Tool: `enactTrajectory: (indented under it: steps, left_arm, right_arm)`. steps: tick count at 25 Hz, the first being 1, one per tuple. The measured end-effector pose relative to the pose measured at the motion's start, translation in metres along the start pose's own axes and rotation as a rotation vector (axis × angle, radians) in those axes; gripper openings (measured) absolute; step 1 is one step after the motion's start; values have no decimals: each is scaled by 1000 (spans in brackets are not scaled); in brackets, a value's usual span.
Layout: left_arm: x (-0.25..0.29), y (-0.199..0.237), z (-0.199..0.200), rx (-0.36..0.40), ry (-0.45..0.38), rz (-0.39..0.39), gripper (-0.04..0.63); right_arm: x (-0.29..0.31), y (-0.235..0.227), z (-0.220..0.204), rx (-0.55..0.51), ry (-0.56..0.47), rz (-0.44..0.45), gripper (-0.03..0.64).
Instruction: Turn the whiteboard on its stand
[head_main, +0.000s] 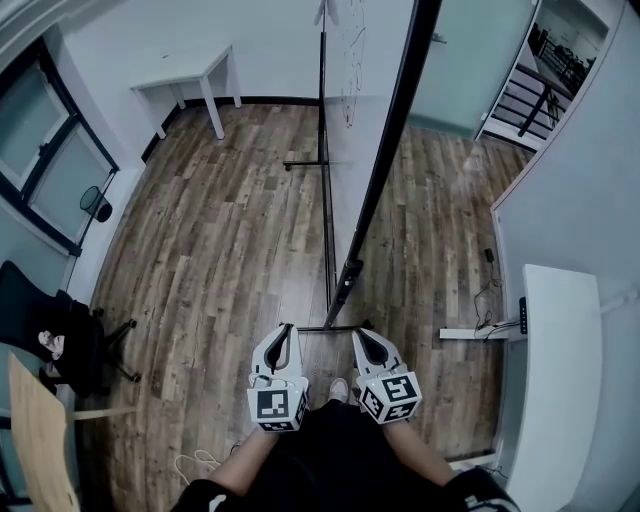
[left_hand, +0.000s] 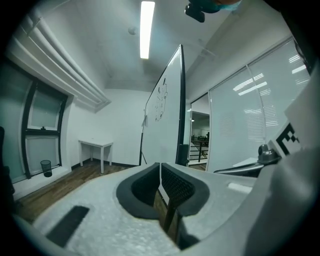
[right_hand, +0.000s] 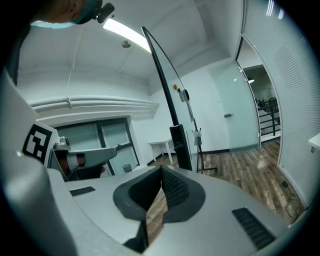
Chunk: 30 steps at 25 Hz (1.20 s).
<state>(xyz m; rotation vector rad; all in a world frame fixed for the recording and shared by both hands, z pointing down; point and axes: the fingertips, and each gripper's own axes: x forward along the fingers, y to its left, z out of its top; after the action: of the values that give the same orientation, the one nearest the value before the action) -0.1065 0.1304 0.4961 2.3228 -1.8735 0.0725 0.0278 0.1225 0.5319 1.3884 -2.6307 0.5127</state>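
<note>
Whiteboard (head_main: 390, 130) stands edge-on straight ahead of your fingertips, with its long axis running away from you. The foot bar (head_main: 330, 327) of its stand lies on the floor close beneath them. Both grippers are clenched on nothing: the left gripper (head_main: 285, 335) and the right gripper (head_main: 362, 338) have their pads pressed together and do not touch the board. Its black near edge rises just ahead of the right fingers, so I judge that hand is nearer. The left one faces the written side.

Your head camera looks steeply down at the floor (head_main: 200, 250); cameras on your left tongs (head_main: 287, 330) and right tongs (head_main: 358, 333) look roughly level, forward. All share the whiteboard (head_main: 362, 110) close ahead.
</note>
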Motion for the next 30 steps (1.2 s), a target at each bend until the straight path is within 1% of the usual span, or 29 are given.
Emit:
enactTrajectory:
  steps: [4,13,18,30]
  left_arm:
    - [-4,-2,-9,-8,18,-6,25]
    - [-3,7,-5,-12,2,8,25]
    - [-2,9,-2,-32,-19,7,25]
    - [-4,8,-4,-32,-12,-6,25]
  right_arm:
    - [-3,5,-4,-7,-8,9,12]
    - [5,6,-5,-24,4,-5,12]
    - [5,6,-5,-27,6,-5,12]
    - [4,7,-10,-26,20,-14,12]
